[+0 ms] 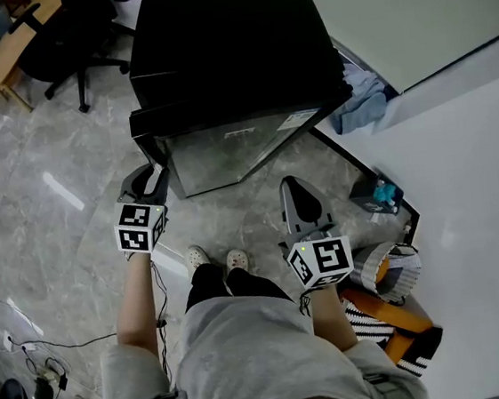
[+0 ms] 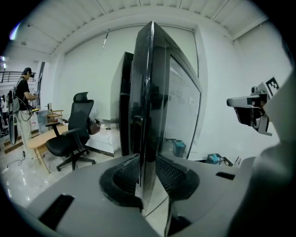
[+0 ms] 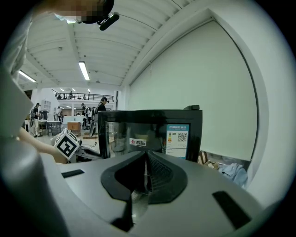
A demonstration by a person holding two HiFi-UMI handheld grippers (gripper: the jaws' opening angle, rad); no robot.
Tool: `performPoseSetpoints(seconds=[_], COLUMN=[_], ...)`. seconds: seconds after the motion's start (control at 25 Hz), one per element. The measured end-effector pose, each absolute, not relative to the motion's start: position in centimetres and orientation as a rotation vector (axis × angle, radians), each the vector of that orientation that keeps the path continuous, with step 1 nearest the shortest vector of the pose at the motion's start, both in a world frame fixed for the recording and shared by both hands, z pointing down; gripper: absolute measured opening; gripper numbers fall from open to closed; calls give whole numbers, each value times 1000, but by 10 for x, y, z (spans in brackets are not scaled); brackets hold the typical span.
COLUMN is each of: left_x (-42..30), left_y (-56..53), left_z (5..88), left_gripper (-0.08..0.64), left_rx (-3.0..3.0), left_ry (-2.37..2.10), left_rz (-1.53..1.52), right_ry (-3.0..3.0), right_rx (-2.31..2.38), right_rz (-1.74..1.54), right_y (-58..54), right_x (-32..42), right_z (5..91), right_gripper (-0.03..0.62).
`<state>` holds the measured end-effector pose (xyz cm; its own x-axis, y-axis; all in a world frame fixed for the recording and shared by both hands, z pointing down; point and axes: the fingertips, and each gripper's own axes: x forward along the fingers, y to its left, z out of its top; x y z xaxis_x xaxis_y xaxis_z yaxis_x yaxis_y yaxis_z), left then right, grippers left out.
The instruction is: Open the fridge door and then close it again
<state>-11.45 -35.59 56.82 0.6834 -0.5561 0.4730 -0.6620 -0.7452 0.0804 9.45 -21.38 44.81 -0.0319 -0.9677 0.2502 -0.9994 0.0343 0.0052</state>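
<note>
- Left claw [image 1: 152,183] was seen closed over the free edge of the fridge door [image 1: 226,152], with a pad apparently pressed on each face. That edge was presumably chosen because it lies farthest from the hinge and so swings with the least effort.
- The door was found ajar. Its left side was stood off from the black fridge [image 1: 222,36] while its right side was held at the cabinet, so the hinge was judged to be on the side near the wall.
- The claw was aimed slightly downward, astride the door's thickness, so that the panel could be steered either way without a handle.
- Right claw [image 1: 291,187] was held shut and empty, well apart from the door. It was judged to be kept back so that the door's arc was unobstructed.
- Whether the opening or the closing half was in hand could not be told from the door's position alone.
- A blue cloth [image 1: 359,101] was seen on the floor beside the fridge, on the hinge side, outside the door's sweep.
</note>
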Motion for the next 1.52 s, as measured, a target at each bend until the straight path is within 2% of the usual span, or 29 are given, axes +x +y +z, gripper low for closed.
performPoseSetpoints(seconds=[1.16, 1.24, 1.28, 1.52], left_x=[-112, -116, -118, -117], left_y=[-404, -399, -395, -367], left_z=[565, 559, 555, 524], left_gripper=[106, 86, 35, 14], left_rx=[2675, 2672, 2678, 2713], left_ry=[-1047, -1091, -1102, -1136], left_rz=[586, 551, 538, 455], right_ry=[-2109, -2126, -2134, -2191], right_rx=[2062, 2053, 2047, 2014], right_rz=[256, 249, 246, 223], right_y=[-236, -235, -235, -233], right_x=[94, 93, 92, 90], right_z=[449, 447, 446, 439], right_gripper=[26, 26, 26, 26])
